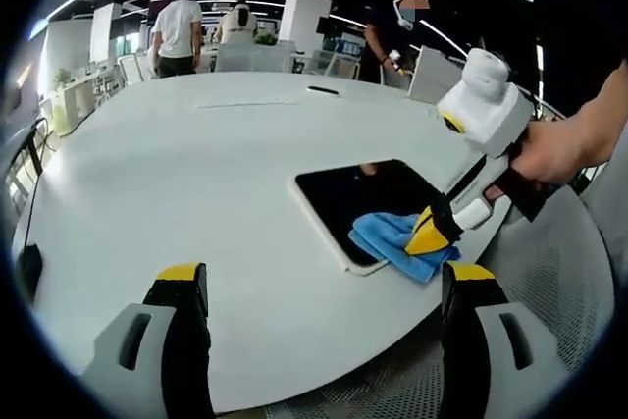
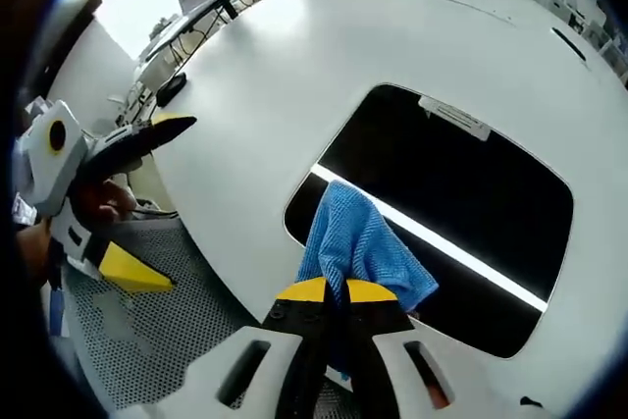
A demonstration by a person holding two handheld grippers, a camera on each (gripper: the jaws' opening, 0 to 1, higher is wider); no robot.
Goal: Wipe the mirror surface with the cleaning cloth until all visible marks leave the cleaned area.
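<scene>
On white table point(image 1: 177, 183): dark mirror point(image 2: 461, 193), near corner under blue cloth point(image 2: 358, 242). Right gripper point(image 2: 328, 291) clamps the cloth. Left gripper point(image 1: 324, 287) wide, unladen.

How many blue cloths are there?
1. The crumpled blue cleaning cloth lies on the near corner of the dark rectangular mirror, pinched in the right tool. None other shows.

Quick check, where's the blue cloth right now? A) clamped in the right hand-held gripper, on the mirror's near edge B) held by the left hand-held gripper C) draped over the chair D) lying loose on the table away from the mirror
A: in the right gripper view the right hand-held gripper has its jaws shut on the blue cloth, which lies over the edge of the mirror; the left hand-held gripper is open, holding nothing.
</scene>
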